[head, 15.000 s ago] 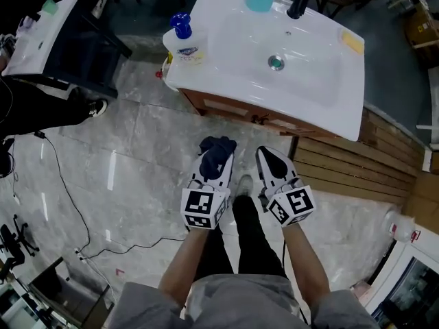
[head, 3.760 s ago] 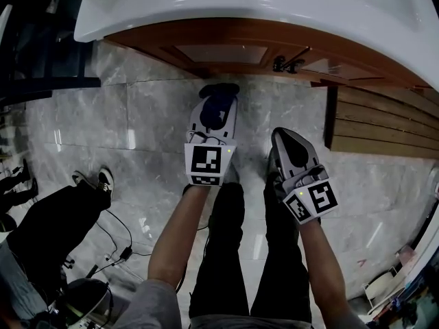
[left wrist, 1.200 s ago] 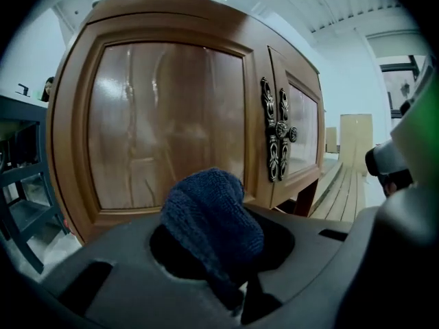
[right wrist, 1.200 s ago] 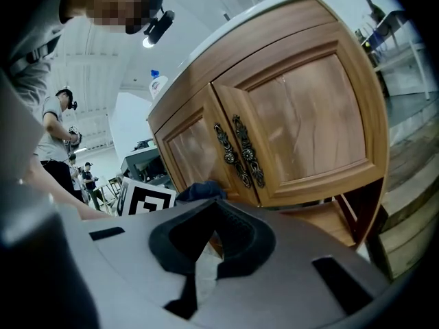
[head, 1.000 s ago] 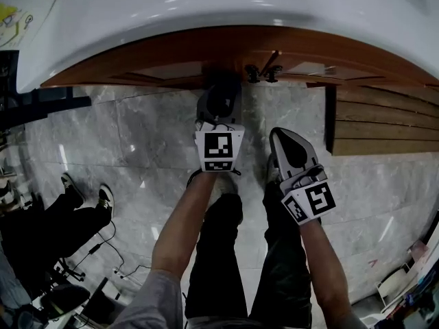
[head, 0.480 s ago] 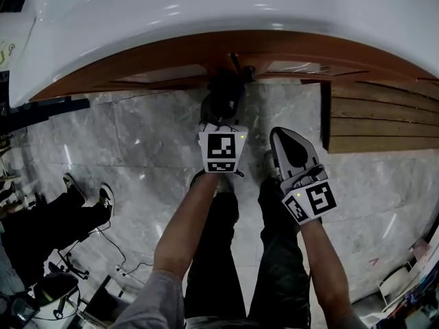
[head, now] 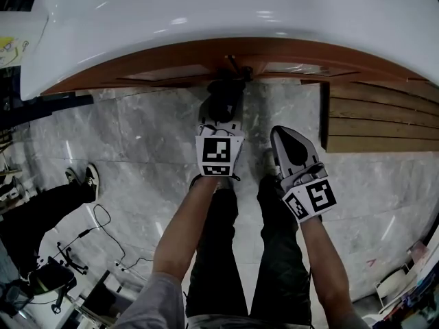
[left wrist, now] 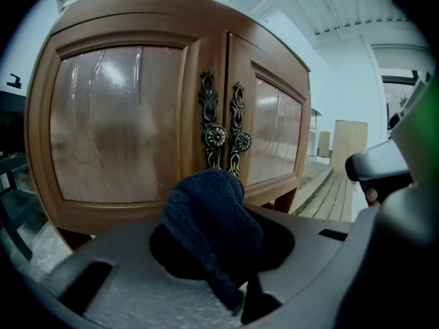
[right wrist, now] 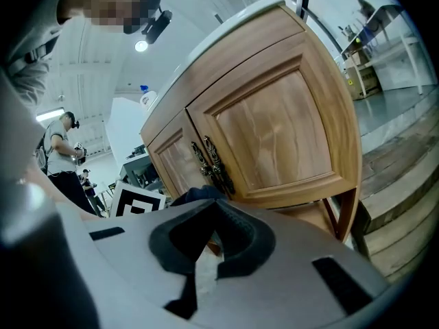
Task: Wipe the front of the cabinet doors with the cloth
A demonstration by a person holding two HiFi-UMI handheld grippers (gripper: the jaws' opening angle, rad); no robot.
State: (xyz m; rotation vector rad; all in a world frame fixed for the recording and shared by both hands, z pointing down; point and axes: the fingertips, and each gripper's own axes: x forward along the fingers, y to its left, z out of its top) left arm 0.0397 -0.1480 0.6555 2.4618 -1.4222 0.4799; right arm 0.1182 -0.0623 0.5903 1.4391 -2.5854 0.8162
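— Head view, findings?
— Recorded: the left tongs (head: 223,100) reach to the cabinet doors (head: 171,72) and are clamped on a dark blue cloth (head: 221,107). That cloth sits just below the paired handles (head: 236,70), under the overhang of the white basin (head: 240,12). Also recorded: the right tongs (head: 288,142) hang over the grey marble floor (head: 137,149), well apart from the cabinet, jaws together. Wooden decking (head: 381,122) lies to the right.
— Left gripper view?
— Both jaws are closed on the cloth, which is bunched between them and bulges up past the tips. Behind it stand two wooden doors with glossy panels, the ornate metal handles side by side at the meeting edges. The cloth lines up with the lower part of that seam. Whether cloth and wood touch cannot be determined.
— Right gripper view?
— Jaws closed tip to tip, nothing between them. The doors appear at an angle from the right. The cloth shows low down near the handles, beside the marker cube (right wrist: 137,201) of the other tool. A second person (right wrist: 62,153) stands in the background at left
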